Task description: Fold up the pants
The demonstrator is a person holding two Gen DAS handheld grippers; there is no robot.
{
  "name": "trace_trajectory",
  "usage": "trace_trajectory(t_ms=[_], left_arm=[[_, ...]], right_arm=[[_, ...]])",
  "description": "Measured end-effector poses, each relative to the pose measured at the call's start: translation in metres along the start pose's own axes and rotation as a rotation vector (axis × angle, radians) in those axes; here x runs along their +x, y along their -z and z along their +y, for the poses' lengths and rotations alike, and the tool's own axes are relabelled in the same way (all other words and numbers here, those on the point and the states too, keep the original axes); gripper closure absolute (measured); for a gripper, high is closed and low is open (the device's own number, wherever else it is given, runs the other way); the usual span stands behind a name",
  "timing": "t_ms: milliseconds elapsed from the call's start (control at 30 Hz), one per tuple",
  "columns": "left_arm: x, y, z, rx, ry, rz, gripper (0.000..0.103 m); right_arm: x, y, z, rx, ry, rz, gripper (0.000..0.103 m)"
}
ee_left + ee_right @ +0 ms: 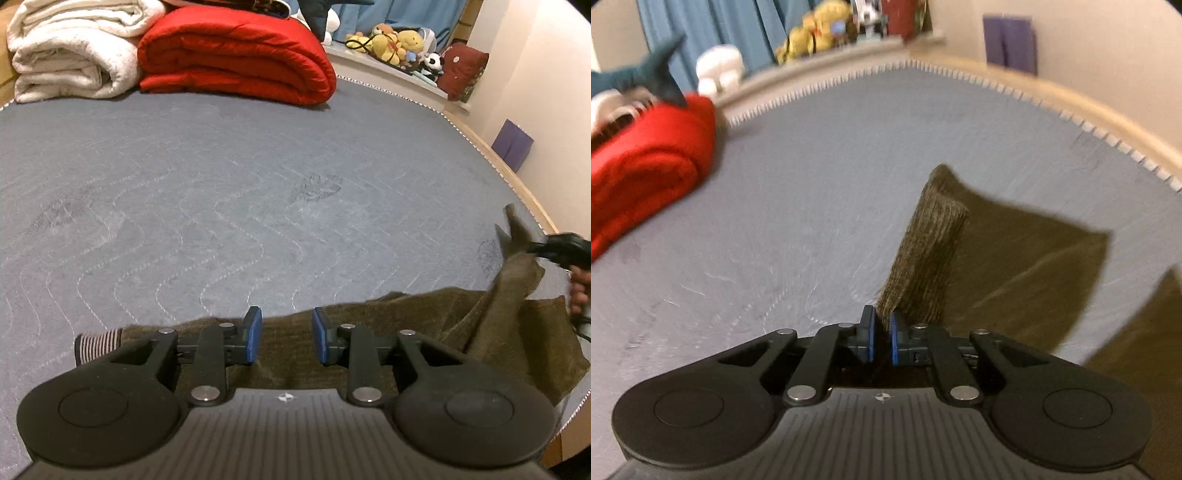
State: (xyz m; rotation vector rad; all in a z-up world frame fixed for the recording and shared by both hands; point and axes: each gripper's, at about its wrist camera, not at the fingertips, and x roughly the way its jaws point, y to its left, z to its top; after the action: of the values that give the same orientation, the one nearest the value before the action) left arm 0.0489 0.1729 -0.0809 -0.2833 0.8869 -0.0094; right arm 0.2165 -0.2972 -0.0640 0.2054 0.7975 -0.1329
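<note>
The olive-brown pants [406, 325] lie along the near edge of the grey mattress [240, 192], with a striped cuff [98, 345] at the left. My left gripper [286, 338] is open and empty, its blue pads above the pants' edge. My right gripper [882, 338] is shut on a corner of the pants [923, 258] and holds it raised off the mattress [812, 184]. In the left wrist view the right gripper [543, 249] shows at the far right with that lifted cloth.
A folded red quilt [236, 55] and a folded white blanket [74, 48] lie at the far side of the mattress. Stuffed toys [399, 44] sit on a ledge behind. The wall and wooden bed edge [517, 177] run along the right.
</note>
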Motion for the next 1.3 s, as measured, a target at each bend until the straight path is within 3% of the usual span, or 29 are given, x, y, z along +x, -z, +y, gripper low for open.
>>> trace_trajectory(t_ms=[100,200,267,367,400,467,533,567,633,733,833,933,1033,1100,1167,1200,1300], left_arm=[[-0.004,0.007,0.003,0.013,0.011,0.003,0.070],[-0.010,0.012,0.004,0.029,0.014,-0.003,0.070],[-0.010,0.014,0.003,0.030,0.013,-0.001,0.070],[-0.006,0.011,-0.003,0.022,0.027,0.013,0.070],[-0.005,0.010,-0.006,0.021,0.032,0.014,0.070],[-0.001,0.007,-0.016,0.031,0.032,0.013,0.067],[0.003,0.007,-0.025,0.043,0.029,0.011,0.065],[0.005,0.008,-0.028,0.045,0.031,0.015,0.065],[0.009,0.009,-0.032,0.051,0.027,0.020,0.065],[0.016,0.012,-0.033,0.063,0.007,0.025,0.065],[0.024,0.015,-0.027,0.069,-0.009,0.030,0.065],[0.031,0.022,-0.028,0.084,0.051,0.058,0.065],[0.037,0.039,-0.053,0.183,0.207,0.100,0.065],[0.041,0.054,-0.076,0.269,0.326,0.144,0.065],[0.044,0.074,-0.102,0.387,0.423,0.178,0.065],[0.045,0.084,-0.114,0.447,0.448,0.182,0.065],[0.050,0.106,-0.137,0.574,0.497,0.199,0.065]], right_arm=[[-0.062,0.009,-0.027,-0.039,-0.032,-0.035,0.095],[-0.119,0.035,-0.066,-0.080,-0.056,-0.010,0.095],[-0.141,0.058,-0.099,-0.086,-0.066,0.061,0.095],[-0.140,0.090,-0.141,-0.121,-0.095,0.276,0.091],[-0.137,0.096,-0.152,-0.123,-0.087,0.303,0.090],[-0.137,0.091,-0.171,-0.108,-0.032,0.267,0.084],[-0.142,0.073,-0.183,-0.058,-0.026,0.168,0.056],[-0.143,0.062,-0.187,-0.034,-0.022,0.102,0.050],[-0.139,0.044,-0.185,-0.025,-0.007,0.018,0.050],[-0.111,0.033,-0.164,-0.087,-0.022,-0.023,0.046],[-0.071,0.026,-0.143,-0.154,-0.012,0.010,0.044],[-0.048,0.041,-0.119,-0.279,0.053,0.040,0.039],[-0.020,0.044,-0.111,-0.374,0.109,0.096,0.040],[-0.015,0.050,-0.110,-0.412,0.134,0.118,0.048],[-0.018,0.051,-0.116,-0.404,0.122,0.108,0.079],[-0.023,0.050,-0.120,-0.385,0.105,0.098,0.087],[-0.048,0.044,-0.138,-0.301,0.074,0.026,0.092]])
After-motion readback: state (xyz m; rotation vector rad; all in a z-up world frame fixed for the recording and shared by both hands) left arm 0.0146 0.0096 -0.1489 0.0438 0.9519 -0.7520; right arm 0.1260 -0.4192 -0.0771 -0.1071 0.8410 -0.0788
